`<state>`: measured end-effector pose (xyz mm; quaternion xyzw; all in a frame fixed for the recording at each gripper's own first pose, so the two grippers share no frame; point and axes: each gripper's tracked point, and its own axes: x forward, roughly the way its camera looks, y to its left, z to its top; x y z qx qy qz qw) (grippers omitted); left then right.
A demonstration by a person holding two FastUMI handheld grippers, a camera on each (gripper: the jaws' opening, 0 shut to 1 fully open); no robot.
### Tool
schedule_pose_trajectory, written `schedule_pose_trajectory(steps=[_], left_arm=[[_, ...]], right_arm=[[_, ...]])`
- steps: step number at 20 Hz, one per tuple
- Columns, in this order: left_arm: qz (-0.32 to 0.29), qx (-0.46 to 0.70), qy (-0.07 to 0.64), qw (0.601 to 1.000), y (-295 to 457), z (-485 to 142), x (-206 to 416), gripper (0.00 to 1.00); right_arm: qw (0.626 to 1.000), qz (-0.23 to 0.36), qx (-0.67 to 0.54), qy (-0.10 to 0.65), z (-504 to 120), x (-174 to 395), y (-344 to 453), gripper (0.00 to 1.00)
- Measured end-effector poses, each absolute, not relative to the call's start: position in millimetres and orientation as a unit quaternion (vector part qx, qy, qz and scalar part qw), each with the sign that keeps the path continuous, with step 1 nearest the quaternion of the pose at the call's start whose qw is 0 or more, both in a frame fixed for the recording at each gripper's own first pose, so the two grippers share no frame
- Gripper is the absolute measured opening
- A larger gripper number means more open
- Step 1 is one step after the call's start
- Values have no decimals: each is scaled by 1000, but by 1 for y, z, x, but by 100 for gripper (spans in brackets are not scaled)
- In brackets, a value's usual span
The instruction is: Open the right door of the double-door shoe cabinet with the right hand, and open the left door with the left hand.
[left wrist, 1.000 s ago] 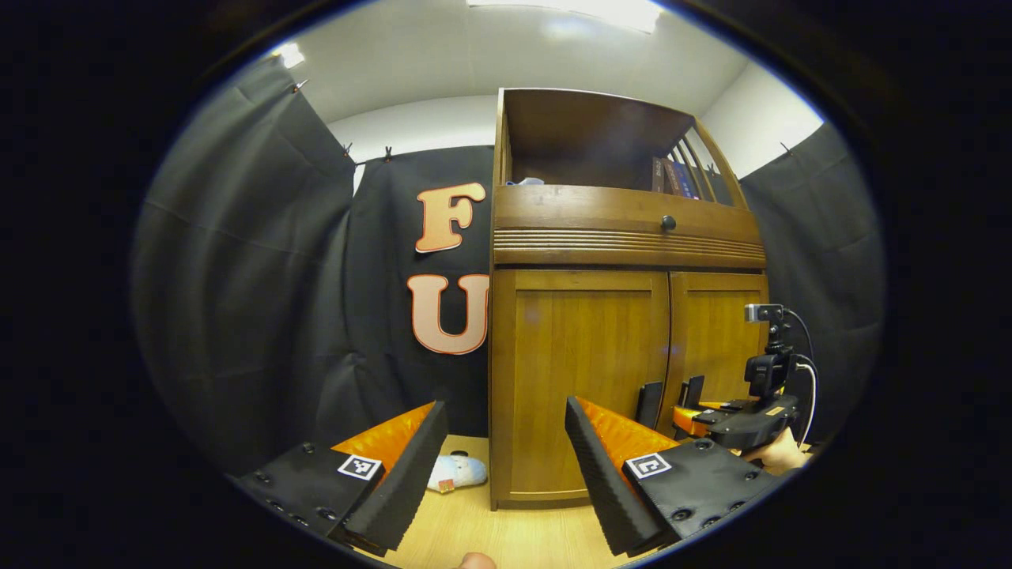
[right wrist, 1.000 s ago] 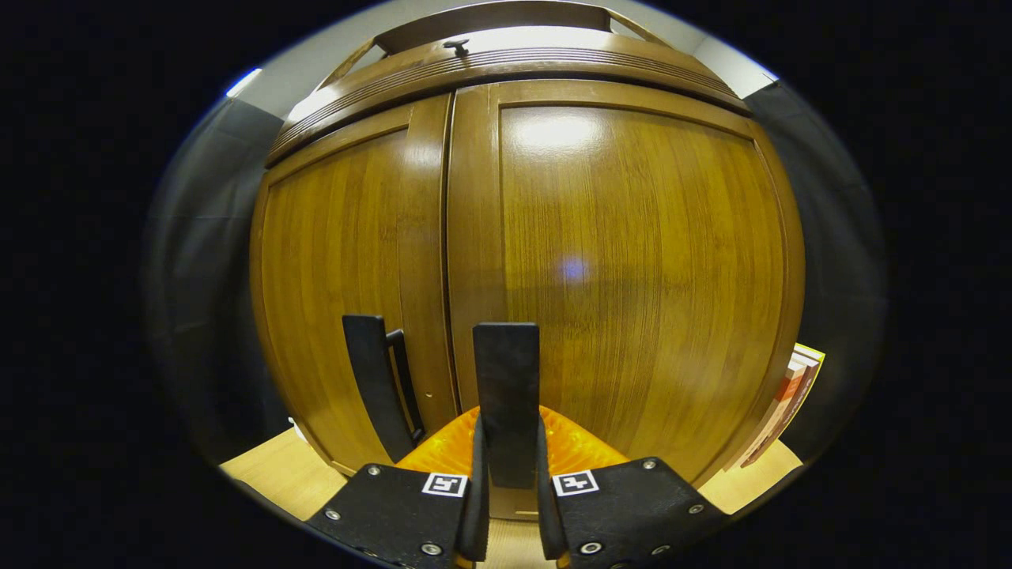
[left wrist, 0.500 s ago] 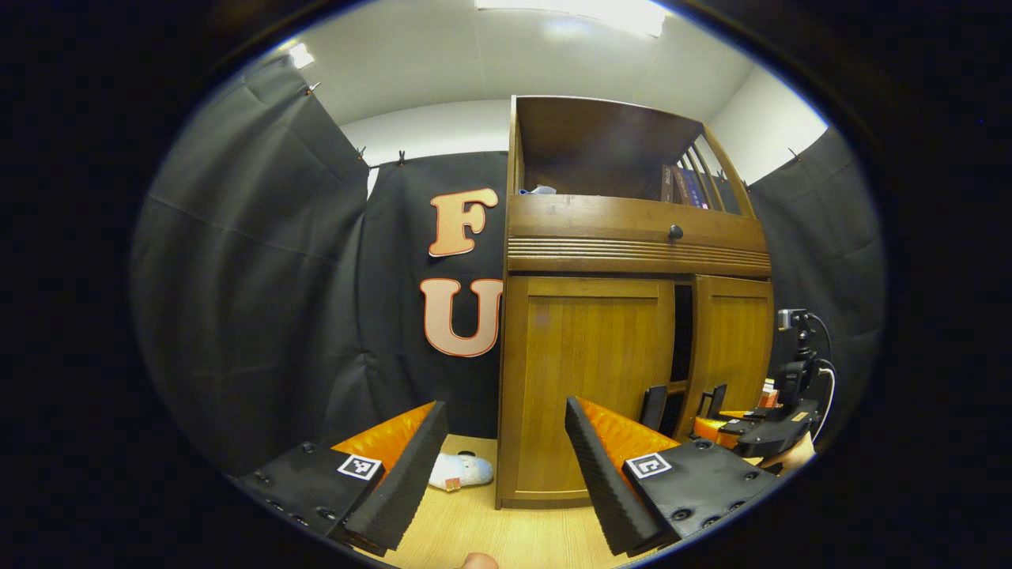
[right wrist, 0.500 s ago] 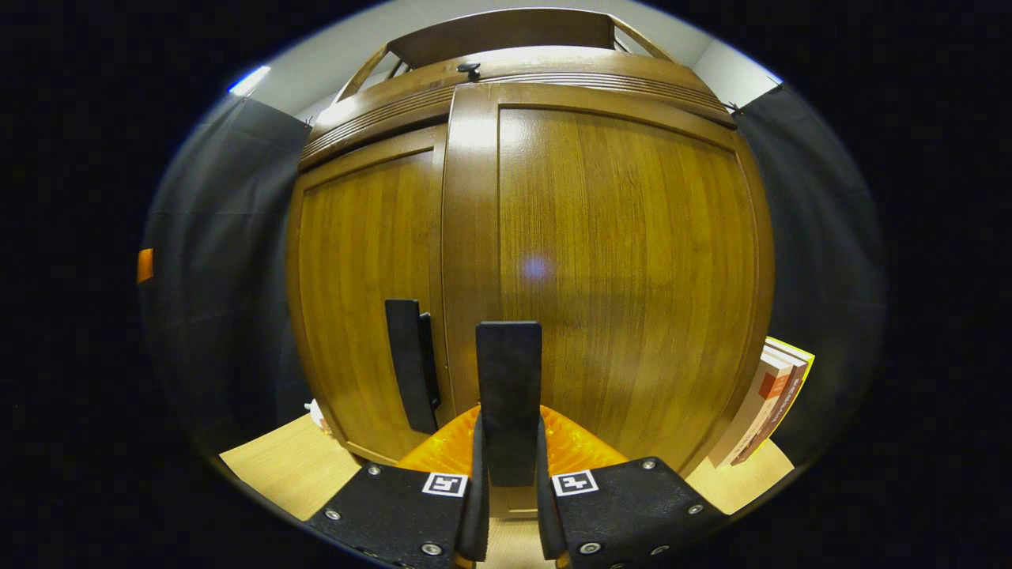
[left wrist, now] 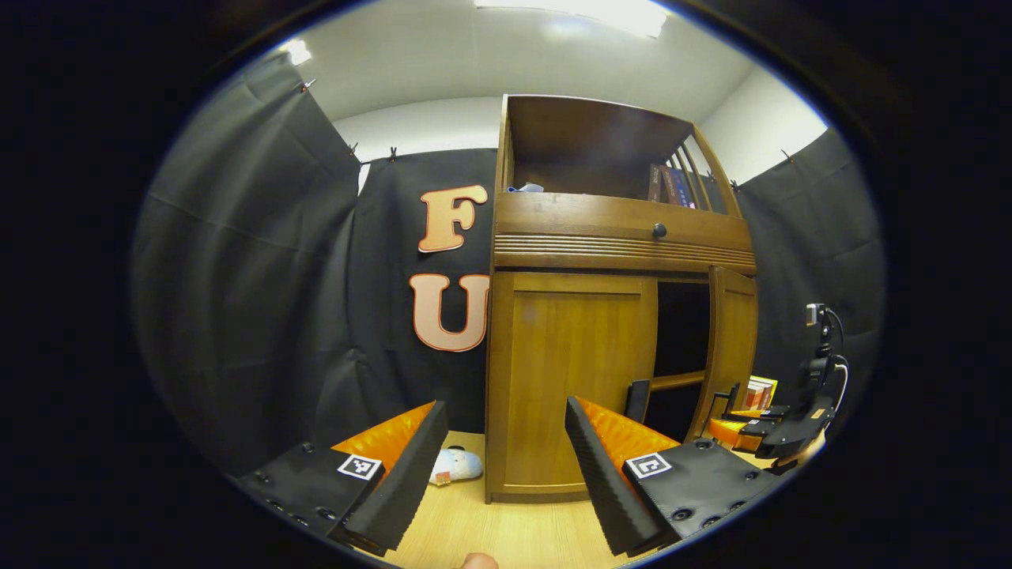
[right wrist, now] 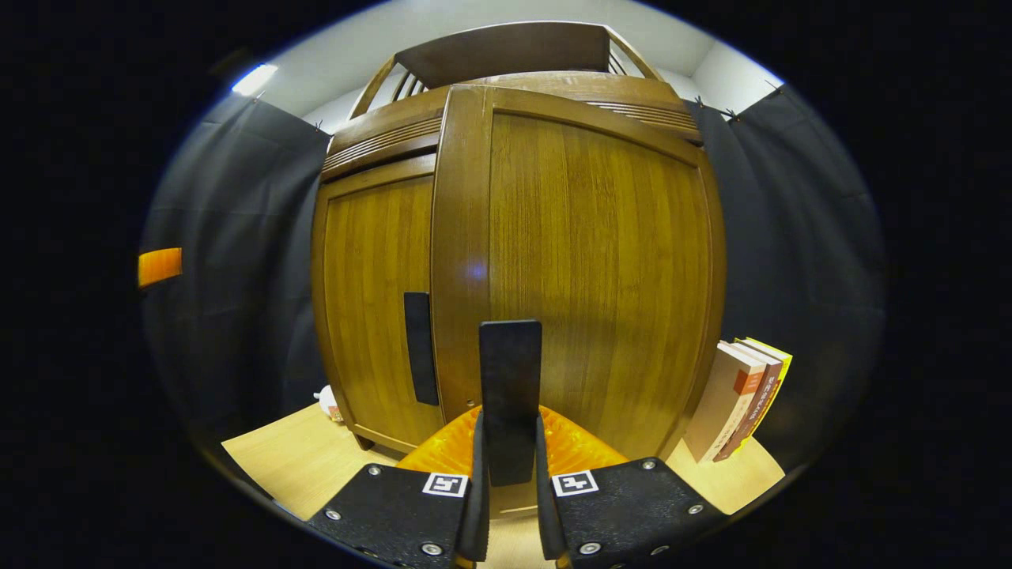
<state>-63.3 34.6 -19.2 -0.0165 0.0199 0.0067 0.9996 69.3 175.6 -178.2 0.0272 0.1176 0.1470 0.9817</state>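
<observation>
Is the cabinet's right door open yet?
Partly open: the right door is swung out, showing dark interior beside the shut left door.

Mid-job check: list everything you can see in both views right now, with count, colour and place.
Shoe cabinet: one, brown wood, on the floor against the black cloth.
Right door: one, brown, swung partly open.
Left door: one, brown, closed.
Door handles: two, black; right door's handle in the right claw, left door's free.
Drawer knob: one, dark, above the doors.
Books: several, red, white and yellow, leaning right of the cabinet; more on the top shelf.
Soft toy: one, pale, on the floor left of the cabinet.
Left claw: open, short of the cabinet.
Right claw: closed on the right door's handle.
</observation>
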Motion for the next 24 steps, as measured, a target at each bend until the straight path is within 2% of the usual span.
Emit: schedule_pose_trajectory(steps=[4, 5, 6, 8, 11, 15, 16, 17, 18, 19, 20, 24], left_arm=[[12, -2, 14, 1000, 31, -18, -67, 97], [10, -1, 14, 1000, 28, -18, -67, 94], [5, -3, 15, 1000, 23, -20, -67, 94], [-3, -13, 18, 1000, 15, -22, -69, 99], [-18, -20, 16, 1000, 4, -19, -72, 94], [-24, -17, 11, 1000, -4, -16, -75, 94], [-24, -16, 9, 1000, -6, -15, -76, 94], [-26, -16, 8, 1000, -8, -14, -76, 94], [-28, -16, 7, 999, -12, -14, -77, 99], [-30, -17, 7, 999, -14, -14, -78, 99], [-32, -18, 7, 999, -17, -14, -78, 99], [-42, -19, 13, 999, -30, -18, -77, 94]], right_arm=[[983, 144, 25, 115, -176, 55, 164, 24], [983, 143, 26, 114, -176, 51, 161, 28], [983, 143, 26, 114, -176, 48, 157, 24], [984, 140, 19, 111, -173, 42, 149, 24], [985, 133, 14, 112, -174, 37, 141, 24], [987, 117, 12, 110, -172, 27, 124, 24], [988, 112, 7, 109, -171, 26, 119, 28], [988, 107, 4, 108, -171, 25, 113, 24], [989, 100, 6, 107, -171, 25, 108, 23], [990, 93, 2, 108, -171, 21, 104, 23], [990, 88, -2, 106, -170, 19, 99, 15], [991, 75, -5, 107, -168, 15, 78, 10]])
